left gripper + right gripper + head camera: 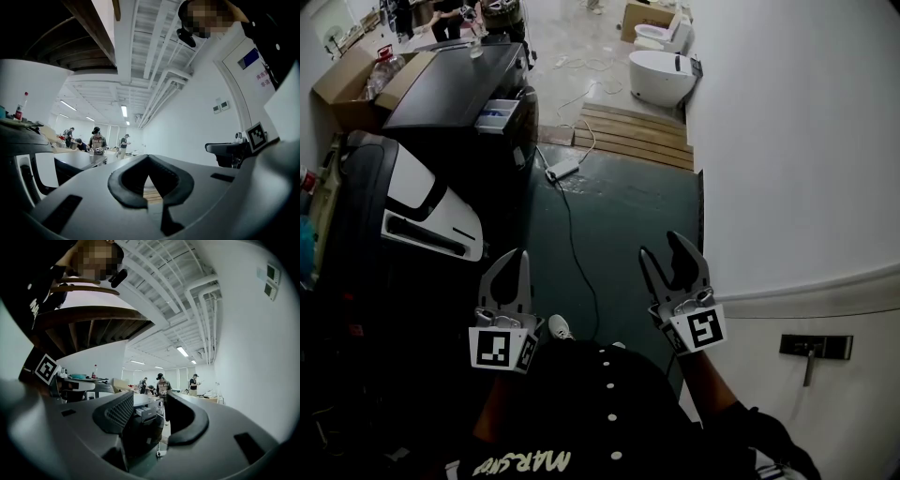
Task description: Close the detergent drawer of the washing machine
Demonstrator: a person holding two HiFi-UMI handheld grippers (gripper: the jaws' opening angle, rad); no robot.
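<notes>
The black washing machine [455, 89] stands far ahead at the upper left, and its pale detergent drawer [499, 114] sticks out of the front. Both grippers hover near my body, well short of the machine. My left gripper [512, 265] is shut with nothing in it; in the left gripper view its tips [149, 158] meet. My right gripper [660, 249] is open and empty. In the right gripper view the drawer [146, 412] shows in the distance through the gap of that gripper [150, 399].
A black-and-white appliance [422, 202] lies close on the left. A cable and a power strip [562, 169] run across the green floor. Beyond are a wooden pallet [633, 136], a white toilet [661, 75] and cardboard boxes [347, 80]. A white wall [787, 141] borders the right.
</notes>
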